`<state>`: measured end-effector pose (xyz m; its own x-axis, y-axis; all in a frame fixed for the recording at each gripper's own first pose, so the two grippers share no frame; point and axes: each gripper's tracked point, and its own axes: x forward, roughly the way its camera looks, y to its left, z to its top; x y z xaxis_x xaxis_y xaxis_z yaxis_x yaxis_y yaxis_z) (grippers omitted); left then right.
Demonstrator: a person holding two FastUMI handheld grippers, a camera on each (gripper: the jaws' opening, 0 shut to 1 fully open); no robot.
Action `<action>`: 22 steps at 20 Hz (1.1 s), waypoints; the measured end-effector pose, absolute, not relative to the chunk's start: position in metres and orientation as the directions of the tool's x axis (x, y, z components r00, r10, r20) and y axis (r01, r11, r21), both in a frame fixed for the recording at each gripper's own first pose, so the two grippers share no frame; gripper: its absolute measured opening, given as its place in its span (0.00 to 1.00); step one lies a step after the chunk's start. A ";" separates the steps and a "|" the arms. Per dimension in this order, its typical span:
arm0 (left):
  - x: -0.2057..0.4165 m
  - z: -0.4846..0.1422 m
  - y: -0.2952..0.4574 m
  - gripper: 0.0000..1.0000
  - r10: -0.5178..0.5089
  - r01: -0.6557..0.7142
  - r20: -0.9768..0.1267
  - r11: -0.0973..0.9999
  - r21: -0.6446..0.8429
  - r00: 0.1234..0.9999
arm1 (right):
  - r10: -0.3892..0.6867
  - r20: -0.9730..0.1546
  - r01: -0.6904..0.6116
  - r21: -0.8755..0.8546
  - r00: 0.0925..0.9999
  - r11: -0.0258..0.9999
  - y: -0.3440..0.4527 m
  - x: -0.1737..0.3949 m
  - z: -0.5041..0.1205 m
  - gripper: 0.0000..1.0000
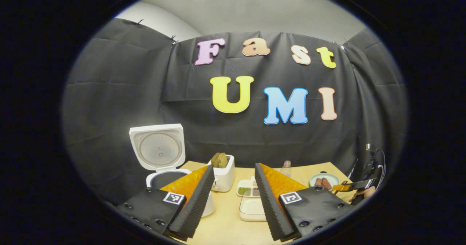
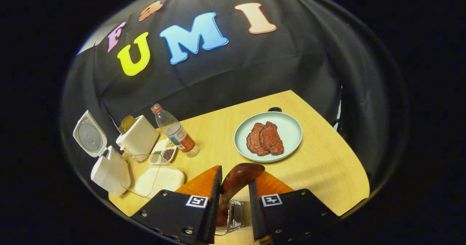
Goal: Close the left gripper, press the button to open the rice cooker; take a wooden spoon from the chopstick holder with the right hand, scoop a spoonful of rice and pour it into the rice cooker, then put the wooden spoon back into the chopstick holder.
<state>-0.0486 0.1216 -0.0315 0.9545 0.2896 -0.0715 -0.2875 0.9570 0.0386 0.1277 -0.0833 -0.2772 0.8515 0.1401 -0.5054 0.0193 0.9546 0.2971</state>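
Wooden spoon clamped in downward-tilted right gripper (over wire holder); left gripper level, wide open, empty.

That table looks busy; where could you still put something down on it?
Bare wood lies right of and in front of the plate of meat, toward the table's near edge, and between the plate and the bottle. The far left is crowded: open rice cooker, toaster, grain dishes and rice tray.

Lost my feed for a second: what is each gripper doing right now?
Left gripper: open, holding nothing, above the table near the open rice cooker.
Right gripper: fingers around the wooden spoon over the chopstick holder; contact cannot be told.
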 end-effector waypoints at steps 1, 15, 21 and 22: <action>-0.051 -0.028 0.123 0.81 0.301 -0.300 -0.059 0.954 0.025 0.952 | 0.189 -0.499 -0.011 0.337 0.846 0.942 -0.076 0.128 -0.276 0.29; -0.057 -0.030 0.153 0.85 0.193 -0.191 -0.030 0.980 0.058 0.981 | 0.120 -0.304 -0.032 0.280 0.945 0.959 -0.041 0.091 -0.162 0.10; -0.057 -0.036 0.184 0.92 0.127 -0.125 -0.031 0.990 0.059 0.991 | 0.166 -0.194 -0.106 0.287 0.967 0.952 0.032 0.105 -0.114 0.09; -0.056 -0.036 0.190 0.92 0.122 -0.120 -0.029 0.991 0.053 0.992 | 0.179 -0.198 -0.120 0.279 0.964 0.953 0.047 0.110 -0.117 0.09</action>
<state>-0.0564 0.1904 -0.0362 0.9921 0.1217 -0.0294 -0.1200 0.9914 0.0532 0.1101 0.0466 -0.1171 0.9638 0.1791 -0.1977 -0.1197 0.9527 0.2794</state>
